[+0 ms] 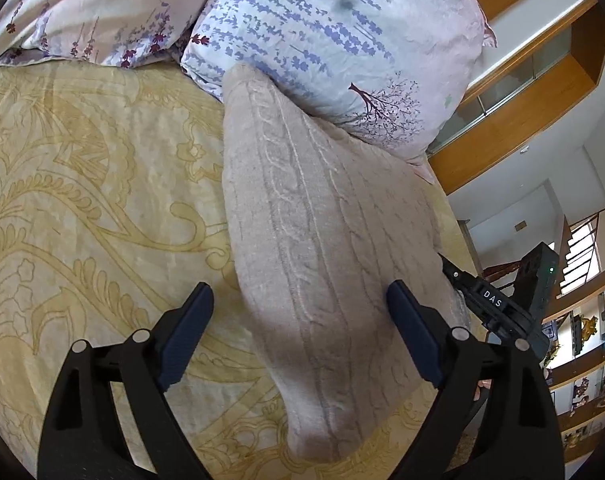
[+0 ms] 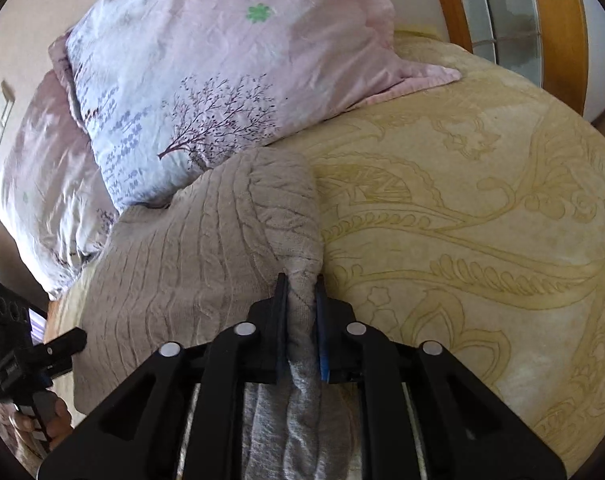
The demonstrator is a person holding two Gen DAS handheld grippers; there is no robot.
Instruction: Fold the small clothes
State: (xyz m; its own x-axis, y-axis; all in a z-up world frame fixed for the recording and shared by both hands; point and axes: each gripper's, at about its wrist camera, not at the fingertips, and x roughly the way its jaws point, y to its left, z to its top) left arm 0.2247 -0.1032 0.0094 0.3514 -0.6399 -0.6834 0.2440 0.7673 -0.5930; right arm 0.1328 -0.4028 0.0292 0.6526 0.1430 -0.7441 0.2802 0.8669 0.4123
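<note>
Sweater (image 2: 206,248) edge was pinched in our right gripper (image 2: 301,292); our left gripper (image 1: 300,300) gaped wide, straddling it on the bedspread (image 1: 82,200).

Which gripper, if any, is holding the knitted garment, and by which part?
The right gripper pinches a bunched edge of the beige knitted garment. The left gripper is open, holding nothing.

Soft, bright daylight, faint shadows, mostly sharp focus, strong fisheye bending and dark corners.
</note>
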